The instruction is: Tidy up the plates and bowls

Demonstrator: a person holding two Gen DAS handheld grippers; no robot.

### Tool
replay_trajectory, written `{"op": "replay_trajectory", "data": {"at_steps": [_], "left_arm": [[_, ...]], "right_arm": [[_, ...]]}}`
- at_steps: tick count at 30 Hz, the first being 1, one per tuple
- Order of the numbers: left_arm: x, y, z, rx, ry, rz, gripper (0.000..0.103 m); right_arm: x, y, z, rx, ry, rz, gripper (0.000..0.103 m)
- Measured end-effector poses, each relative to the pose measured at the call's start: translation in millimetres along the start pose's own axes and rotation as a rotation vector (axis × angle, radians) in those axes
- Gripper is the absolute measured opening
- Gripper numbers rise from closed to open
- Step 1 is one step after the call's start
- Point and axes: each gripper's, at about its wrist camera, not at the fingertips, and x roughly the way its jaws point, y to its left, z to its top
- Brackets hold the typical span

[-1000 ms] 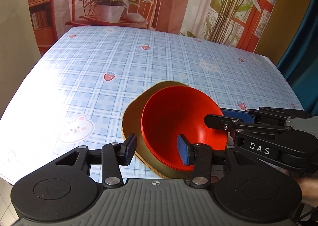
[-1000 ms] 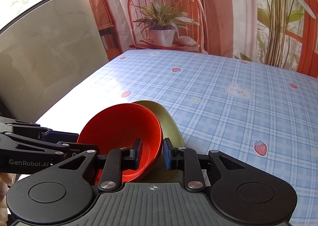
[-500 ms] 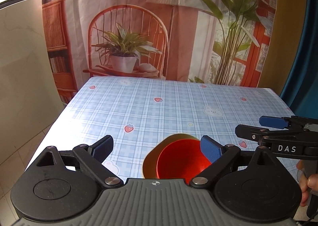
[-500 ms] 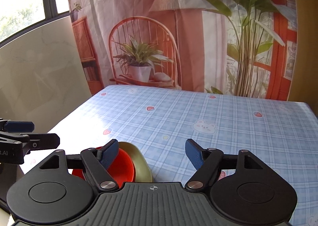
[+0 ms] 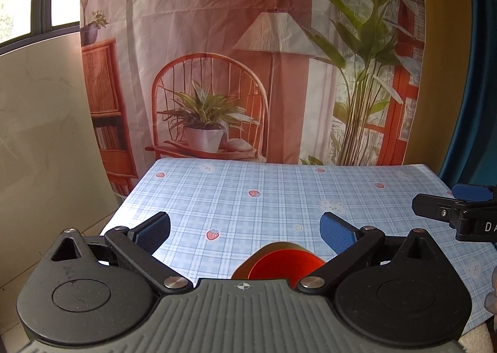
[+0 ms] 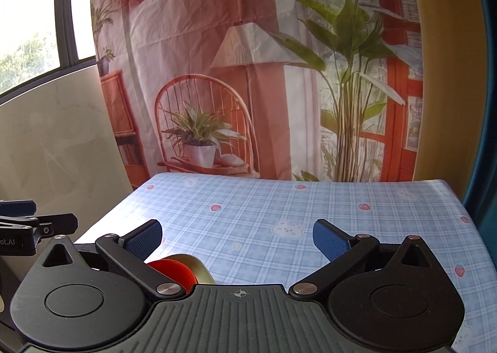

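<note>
A red bowl (image 5: 282, 266) sits nested in an olive-green dish (image 5: 240, 269) on the blue checked tablecloth (image 5: 279, 197), low in the left wrist view and half hidden by the gripper body. My left gripper (image 5: 245, 228) hangs above and behind it, its jaws opening wide with nothing between them. In the right wrist view the red bowl (image 6: 174, 269) and the olive dish (image 6: 197, 261) peek out beside the left finger. My right gripper (image 6: 237, 238) is also opening, with only tablecloth between its pads.
The right gripper (image 5: 447, 201) reaches in at the right edge of the left wrist view, and part of a hand (image 5: 490, 294) shows below it. A printed backdrop (image 5: 248, 58) hangs behind the table's far edge. A pale wall panel (image 6: 46, 142) stands on the left.
Both grippers let go of the red bowl's rim, opened wide, and rose up and back. The bowl stays nested in the olive dish on the table.
</note>
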Motion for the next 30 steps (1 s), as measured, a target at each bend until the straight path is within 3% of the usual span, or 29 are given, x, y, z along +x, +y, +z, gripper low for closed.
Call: {"op": "replay_trajectory", "data": {"at_steps": [14, 30], "left_arm": [[-50, -15, 0, 0.010, -0.084, 0.034, 0.103], [-61, -9, -5, 0.001, -0.067, 0.094, 0.103]], "right_arm": [[-53, 8, -2, -0.017, -0.046, -0.063, 0.103], [-64, 18, -5, -0.041, -0.066, -0.084, 0.103]]}}
